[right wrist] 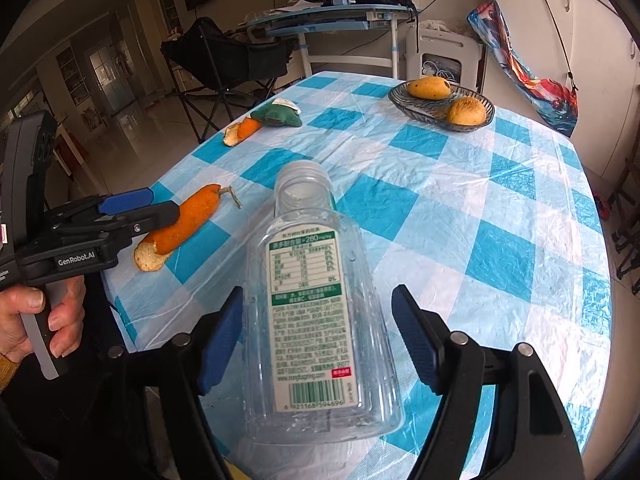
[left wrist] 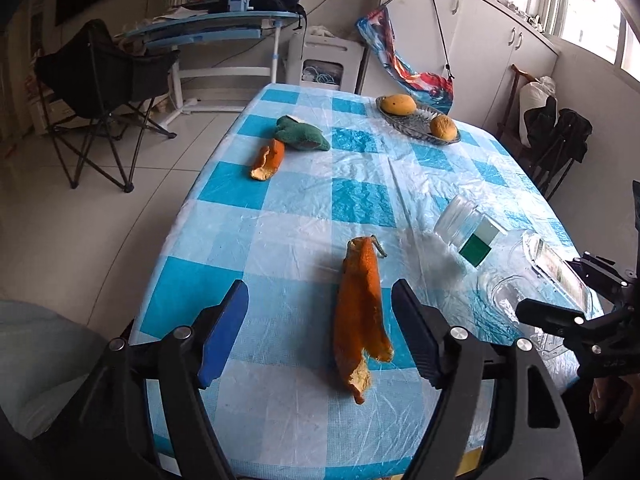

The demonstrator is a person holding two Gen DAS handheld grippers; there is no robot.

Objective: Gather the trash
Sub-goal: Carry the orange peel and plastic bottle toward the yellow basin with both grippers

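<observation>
We are at the table (left wrist: 280,216) with the blue and white cloth. Our right gripper (right wrist: 318,336) is wide open around the empty bottle (right wrist: 312,304), which lies on its side, pads not touching. Our left gripper (left wrist: 320,332) is wide open too, with the long orange peel (left wrist: 360,312) between its fingers, holding nothing. We should go lower, stay centred, then squeeze gently. Another peel (left wrist: 267,159) waits farther away.

Both claws are matte black plastic with silver pivot screws and ribbed blue pads on the fingers (left wrist: 224,332). The left claw (right wrist: 138,206) bears white "GenRobot.AI" lettering. A mustard-yellow cuff (right wrist: 6,366) shows at the wrist.
</observation>
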